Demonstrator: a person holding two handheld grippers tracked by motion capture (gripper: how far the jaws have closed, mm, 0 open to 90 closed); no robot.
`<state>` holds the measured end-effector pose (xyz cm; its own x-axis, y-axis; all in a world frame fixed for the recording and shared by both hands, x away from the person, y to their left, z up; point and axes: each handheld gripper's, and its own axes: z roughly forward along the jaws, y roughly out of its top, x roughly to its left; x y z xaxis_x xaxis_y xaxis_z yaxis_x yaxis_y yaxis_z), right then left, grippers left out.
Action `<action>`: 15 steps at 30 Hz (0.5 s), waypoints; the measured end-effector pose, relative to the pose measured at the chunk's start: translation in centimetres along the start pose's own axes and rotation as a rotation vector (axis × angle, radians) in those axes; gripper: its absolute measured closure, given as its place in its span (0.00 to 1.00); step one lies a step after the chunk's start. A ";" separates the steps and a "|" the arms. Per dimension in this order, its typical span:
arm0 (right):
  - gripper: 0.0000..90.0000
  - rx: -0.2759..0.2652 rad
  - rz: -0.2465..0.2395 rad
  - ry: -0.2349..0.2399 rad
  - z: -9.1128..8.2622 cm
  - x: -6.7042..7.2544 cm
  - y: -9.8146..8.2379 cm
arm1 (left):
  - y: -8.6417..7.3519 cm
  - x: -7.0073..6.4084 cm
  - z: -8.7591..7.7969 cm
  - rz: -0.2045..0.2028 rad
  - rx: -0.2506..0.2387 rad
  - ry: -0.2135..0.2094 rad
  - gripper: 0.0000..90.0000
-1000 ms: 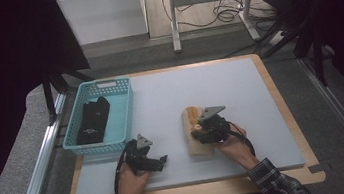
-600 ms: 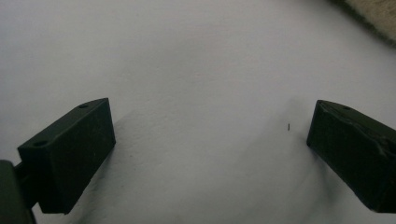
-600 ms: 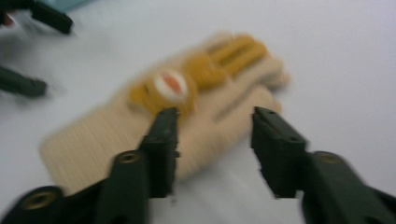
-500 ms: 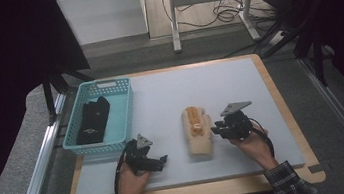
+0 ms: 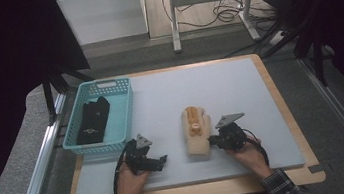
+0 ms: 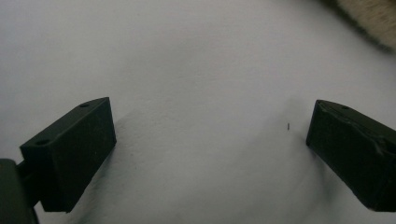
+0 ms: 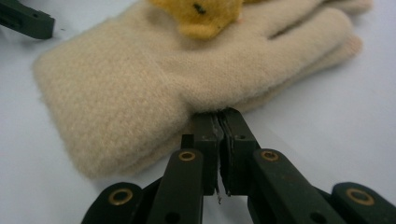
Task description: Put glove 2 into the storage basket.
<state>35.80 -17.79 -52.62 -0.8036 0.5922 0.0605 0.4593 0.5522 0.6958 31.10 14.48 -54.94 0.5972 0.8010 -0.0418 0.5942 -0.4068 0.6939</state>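
I can't tell whether the right gripper pinches the beige glove edge or merely touches it; basket contents too dark to identify.

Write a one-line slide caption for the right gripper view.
Right gripper, jaws shut, touching the edge of a beige glove on the table.

Grey-topped table, teal basket at left, beige glove mid-table
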 end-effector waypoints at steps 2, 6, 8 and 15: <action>0.94 -0.002 -0.005 0.008 0.3 0.4 0.2 | -0.2 0.0 -0.3 0.005 0.005 0.008 0.02; 0.92 -0.009 -0.018 0.028 1.1 1.2 0.7 | -1.0 0.4 -1.0 -0.008 0.003 0.033 0.01; 0.91 -0.011 -0.024 0.035 1.6 1.6 1.1 | -1.3 0.5 -1.4 -0.007 0.004 0.051 0.01; 0.90 -0.017 -0.066 0.051 3.8 3.7 2.8 | -1.7 1.0 -1.4 -0.030 0.001 0.032 0.00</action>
<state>35.56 -11.80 -53.14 -0.8504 0.5237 0.0506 0.3987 0.5787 0.7114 29.95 16.61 -55.12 0.5616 0.8264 -0.0399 0.6123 -0.3828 0.6918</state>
